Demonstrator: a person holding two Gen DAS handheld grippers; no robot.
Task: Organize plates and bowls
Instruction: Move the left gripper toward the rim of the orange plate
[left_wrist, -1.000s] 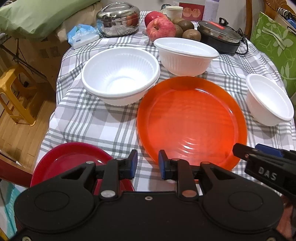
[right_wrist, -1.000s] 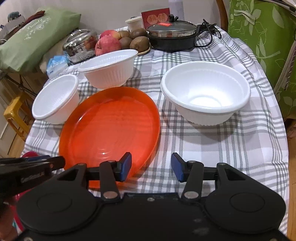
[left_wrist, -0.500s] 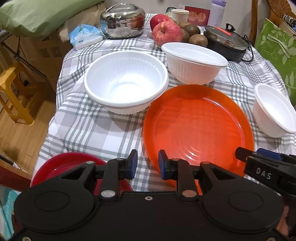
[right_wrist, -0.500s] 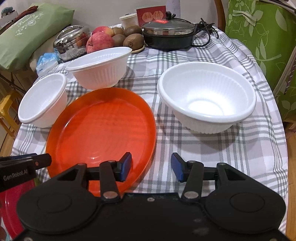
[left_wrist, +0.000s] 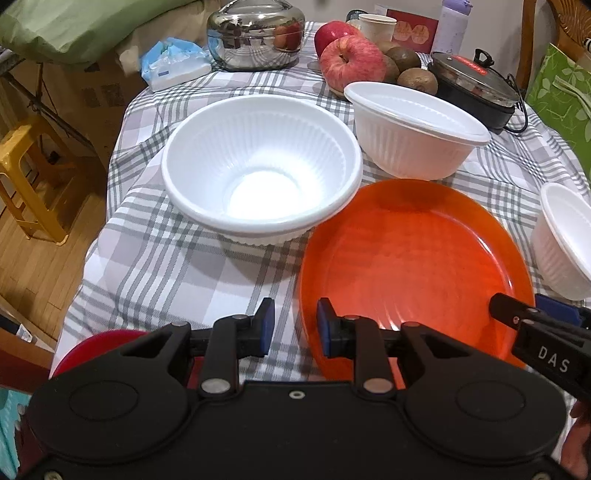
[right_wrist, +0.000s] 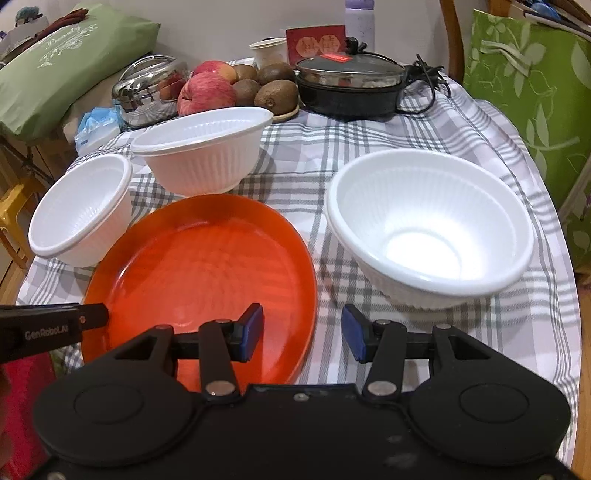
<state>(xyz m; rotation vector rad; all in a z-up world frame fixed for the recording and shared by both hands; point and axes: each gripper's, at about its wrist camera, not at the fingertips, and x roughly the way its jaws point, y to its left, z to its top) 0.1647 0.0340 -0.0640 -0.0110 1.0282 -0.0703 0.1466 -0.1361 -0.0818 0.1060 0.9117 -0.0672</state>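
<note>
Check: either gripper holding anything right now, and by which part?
Nothing held. The left gripper and the right gripper are both open, over the near rim of the orange plate.

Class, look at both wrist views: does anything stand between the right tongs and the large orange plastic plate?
Nothing visible does. The right tongs, open and empty, hang at the near edge of the large orange plastic plate.

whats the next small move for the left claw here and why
Probably ease the left claw forward and down onto the near rim of the orange plate. Its jaws have just been opening, nothing sits between them, and the plate's edge lies just ahead of the pads. The red plate lies at the table's near edge, a likely place to stack it.
</note>
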